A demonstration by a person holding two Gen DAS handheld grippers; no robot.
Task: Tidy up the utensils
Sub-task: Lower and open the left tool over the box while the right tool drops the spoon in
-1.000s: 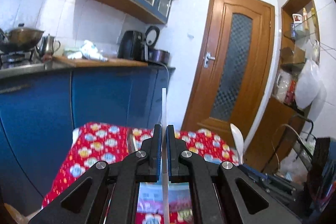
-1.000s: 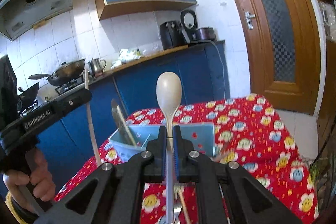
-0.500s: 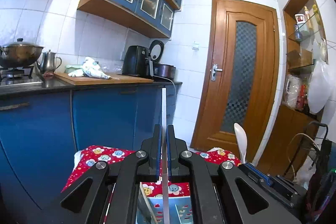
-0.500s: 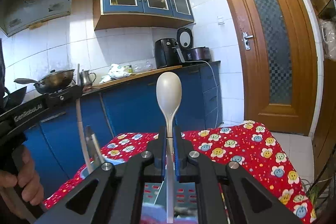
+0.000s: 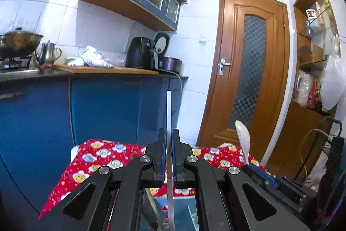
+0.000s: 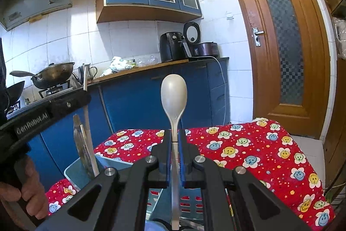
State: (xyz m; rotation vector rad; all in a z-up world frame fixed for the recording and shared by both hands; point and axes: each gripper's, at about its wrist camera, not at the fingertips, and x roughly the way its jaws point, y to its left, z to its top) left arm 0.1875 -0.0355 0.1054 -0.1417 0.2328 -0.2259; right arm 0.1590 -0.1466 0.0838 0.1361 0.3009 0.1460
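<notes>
I have one utensil clamped in each hand. The left gripper (image 5: 166,154) has its jaws closed on a thin white stick (image 5: 168,114), probably a chopstick, which stands upright at centre frame and runs down past the jaws toward the blue holder (image 5: 179,213) at the bottom edge. The right gripper (image 6: 175,155) has its jaws closed on the handle of a spoon (image 6: 174,96), bowl up at centre, handle reaching down to the bottom of the frame.

As I read it, the step is lowering both pieces into the holder on the table (image 6: 248,155). To do it well I would keep each utensil vertical, bring the lower tip inside the rim before letting go, and loosen the jaws only once the tip rests on something. The two grippers sit close together, the spoon showing at lower right of the left view, so I would drop one in first. In the right view, at lower left, a couple of utensils already lean in a pale blue compartment (image 6: 74,172); I would avoid knocking them.

Much is hidden. Both lower tips are behind the gripper bodies, so I cannot tell whether either has entered the holder. The slotted part at bottom centre of the right view is mostly covered, and I cannot make out how its compartments divide. The hand (image 6: 32,187) at the left edge is cut off.
</notes>
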